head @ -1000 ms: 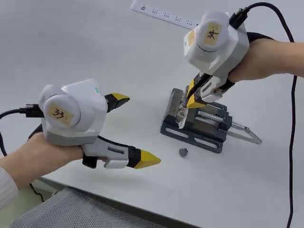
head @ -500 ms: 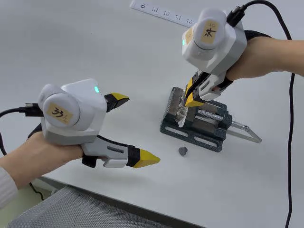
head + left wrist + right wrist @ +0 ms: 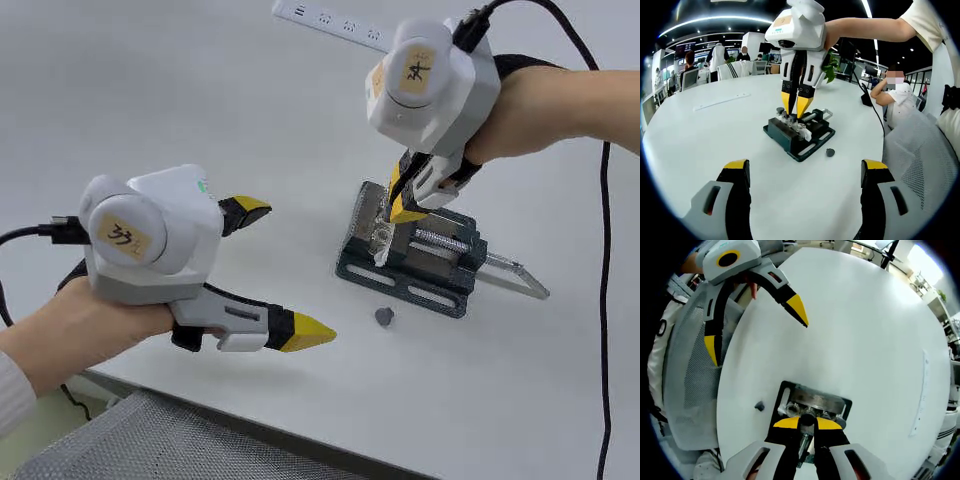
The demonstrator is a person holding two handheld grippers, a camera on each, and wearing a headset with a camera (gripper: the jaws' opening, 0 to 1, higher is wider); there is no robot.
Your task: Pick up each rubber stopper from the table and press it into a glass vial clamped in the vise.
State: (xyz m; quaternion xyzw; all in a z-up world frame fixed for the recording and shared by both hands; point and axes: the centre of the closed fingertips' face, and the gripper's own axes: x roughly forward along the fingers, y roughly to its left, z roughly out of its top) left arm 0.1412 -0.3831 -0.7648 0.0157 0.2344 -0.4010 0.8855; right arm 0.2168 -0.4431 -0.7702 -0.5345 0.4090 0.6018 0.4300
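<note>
Glass vial [image 3: 381, 240] just below right jaws

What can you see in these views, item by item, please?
table: one, white, beneath everything.
vise: one, dark, on table right of centre.
vial: one discernible, clear, clamped in vise.
loose stopper: one, grey, on table before vise.
held stopper: one, dark, apparently between right jaws.
power strip: one, white, far edge.
cables: two, black, one per gripper.
left gripper: one, white, yellow-tipped, open, left foreground.
right gripper: one, same colours, shut over vial.
</note>
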